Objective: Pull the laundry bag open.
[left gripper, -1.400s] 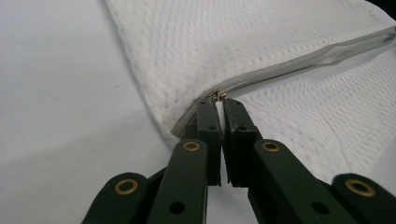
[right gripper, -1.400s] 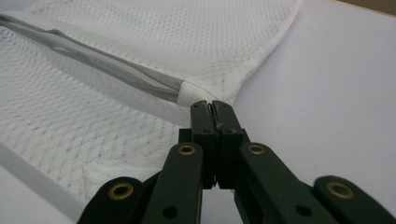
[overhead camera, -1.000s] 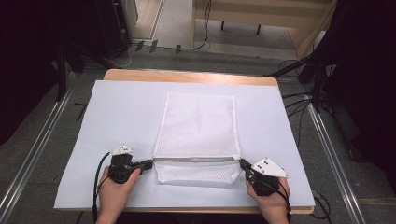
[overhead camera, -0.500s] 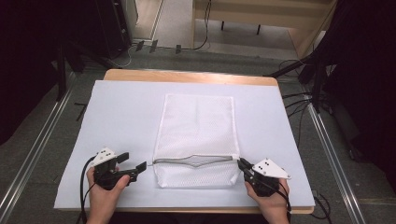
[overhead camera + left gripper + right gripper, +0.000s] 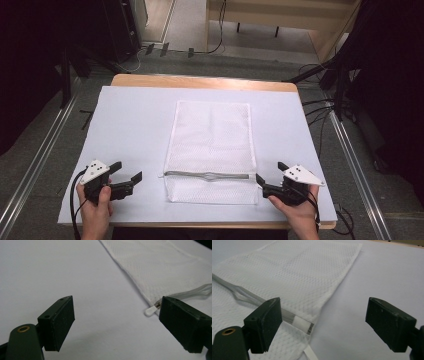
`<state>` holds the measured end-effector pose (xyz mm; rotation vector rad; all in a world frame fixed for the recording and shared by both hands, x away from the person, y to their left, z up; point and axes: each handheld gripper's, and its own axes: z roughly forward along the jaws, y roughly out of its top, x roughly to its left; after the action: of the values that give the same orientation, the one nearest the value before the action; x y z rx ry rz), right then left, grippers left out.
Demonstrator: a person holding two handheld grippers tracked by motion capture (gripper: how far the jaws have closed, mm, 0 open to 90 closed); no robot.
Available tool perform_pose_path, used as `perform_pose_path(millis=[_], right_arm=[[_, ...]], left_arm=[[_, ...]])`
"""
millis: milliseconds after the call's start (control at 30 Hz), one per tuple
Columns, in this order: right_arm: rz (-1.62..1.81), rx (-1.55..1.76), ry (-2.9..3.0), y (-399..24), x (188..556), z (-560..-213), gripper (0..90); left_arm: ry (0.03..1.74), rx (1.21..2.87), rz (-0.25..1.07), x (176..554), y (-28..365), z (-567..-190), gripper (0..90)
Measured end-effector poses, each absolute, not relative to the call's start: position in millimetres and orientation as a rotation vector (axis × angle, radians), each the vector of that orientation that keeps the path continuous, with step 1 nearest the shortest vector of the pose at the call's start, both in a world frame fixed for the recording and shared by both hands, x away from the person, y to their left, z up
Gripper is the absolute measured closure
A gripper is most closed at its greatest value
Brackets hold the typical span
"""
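mesh bag (image 5: 211, 150) | flat between left hand-held gripper (image 5: 131, 176) and right hand-held gripper (image 5: 270, 177)

A pale blue-white sheet (image 5: 135, 130) spreads flat under and ahead of both grippers, covering almost the whole tabletop. The wooden table (image 5: 200, 81) peeks out as a strip along the far edge, well beyond the grippers. Past that, grey floor (image 5: 190, 35) with dark cables (image 5: 220, 30) trailing across it. Metal rails (image 5: 40, 160) run off to the left gripper's outer side and likewise beyond the right one.
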<state>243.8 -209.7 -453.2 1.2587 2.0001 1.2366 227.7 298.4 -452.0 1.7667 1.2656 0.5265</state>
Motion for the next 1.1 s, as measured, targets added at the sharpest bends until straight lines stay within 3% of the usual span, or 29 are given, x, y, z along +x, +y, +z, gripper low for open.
perform_pose_path(millis=[567,1100], right_arm=[[1.281,1.381,1.89,-275,246,-453,0.0],[1.244,1.469,1.823,-304,246,-461,0.0]], left_arm=[[1.254,1.754,0.57,227,318,-448,11.0],[1.292,1.686,0.6,226,352,-444,8.6]])
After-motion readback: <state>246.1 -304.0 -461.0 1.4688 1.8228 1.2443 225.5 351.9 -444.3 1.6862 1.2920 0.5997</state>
